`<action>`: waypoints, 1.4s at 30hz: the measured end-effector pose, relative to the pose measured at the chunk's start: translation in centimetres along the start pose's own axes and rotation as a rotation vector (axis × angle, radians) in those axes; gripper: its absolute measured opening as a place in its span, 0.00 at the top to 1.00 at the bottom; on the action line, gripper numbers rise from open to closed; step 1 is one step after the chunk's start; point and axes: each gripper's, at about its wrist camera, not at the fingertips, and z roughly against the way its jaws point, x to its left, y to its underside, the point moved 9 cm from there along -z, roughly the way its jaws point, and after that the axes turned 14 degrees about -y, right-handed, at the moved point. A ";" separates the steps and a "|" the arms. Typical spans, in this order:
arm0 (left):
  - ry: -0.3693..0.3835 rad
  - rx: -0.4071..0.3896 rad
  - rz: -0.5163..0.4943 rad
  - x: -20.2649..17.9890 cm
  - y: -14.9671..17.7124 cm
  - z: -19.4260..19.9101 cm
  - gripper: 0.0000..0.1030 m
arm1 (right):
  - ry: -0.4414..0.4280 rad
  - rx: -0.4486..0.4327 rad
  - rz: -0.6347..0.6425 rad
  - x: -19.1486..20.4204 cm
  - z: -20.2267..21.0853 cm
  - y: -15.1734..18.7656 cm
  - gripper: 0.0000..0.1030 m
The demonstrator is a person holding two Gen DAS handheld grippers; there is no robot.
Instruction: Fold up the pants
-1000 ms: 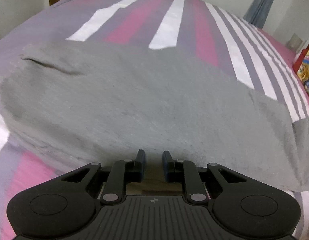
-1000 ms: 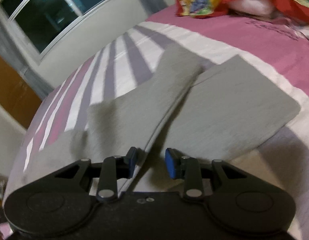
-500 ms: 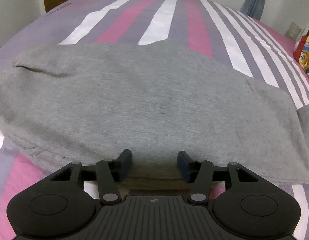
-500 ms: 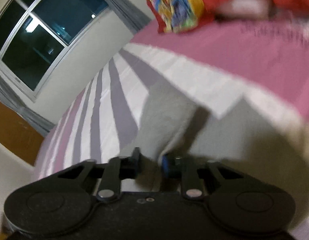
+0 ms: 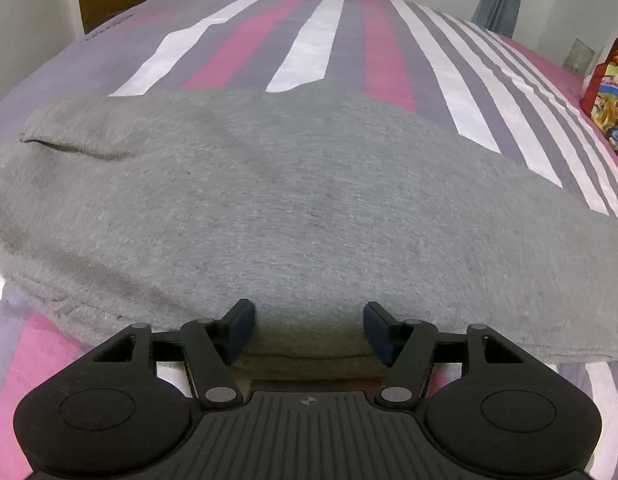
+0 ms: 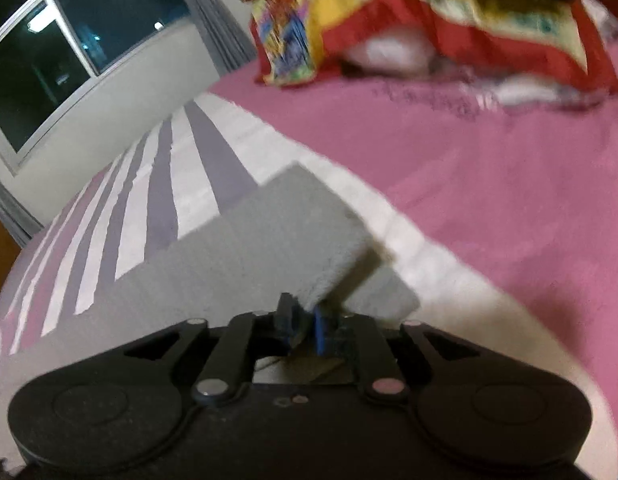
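From the left wrist, the one pair of grey pants (image 5: 293,200) lay spread across the striped bed (image 5: 329,48), and the left tool (image 5: 305,330) stood released, fingers wide apart at the near hem. From the right wrist, blurred, the right tool (image 6: 303,324) was clenched on a leg end of the pants (image 6: 269,240), lifted off the bed (image 6: 489,184). That thin pinch might slip, dropping the fold crooked. One bright blanket (image 6: 409,20) lay beyond.
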 end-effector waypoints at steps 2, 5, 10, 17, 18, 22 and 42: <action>0.003 -0.001 0.001 0.1 0.0 0.0 0.40 | -0.048 -0.012 -0.047 0.3 0.4 -0.2 0.78; -0.002 -0.007 -0.005 -0.1 0.0 0.0 0.39 | -0.057 0.005 -0.032 0.4 0.5 0.0 0.88; -0.004 -0.008 -0.007 -0.2 0.0 0.1 0.38 | -0.094 -0.050 -0.011 1.6 2.2 -0.9 0.95; 0.000 -0.009 -0.012 -0.2 0.0 0.0 0.37 | -0.036 -0.032 0.009 1.0 3.4 1.3 0.95; -0.001 -0.010 -0.016 -0.2 0.0 0.0 0.36 | -0.009 -0.012 0.007 0.3 3.0 1.7 0.95; 0.003 -0.013 -0.021 -0.1 0.0 0.0 0.35 | 0.029 -0.008 -0.013 -0.5 1.8 1.3 0.87; -0.014 -0.031 -0.026 -0.2 0.1 0.2 0.33 | -0.039 -0.139 -0.006 2.1 2.2 -4.1 0.86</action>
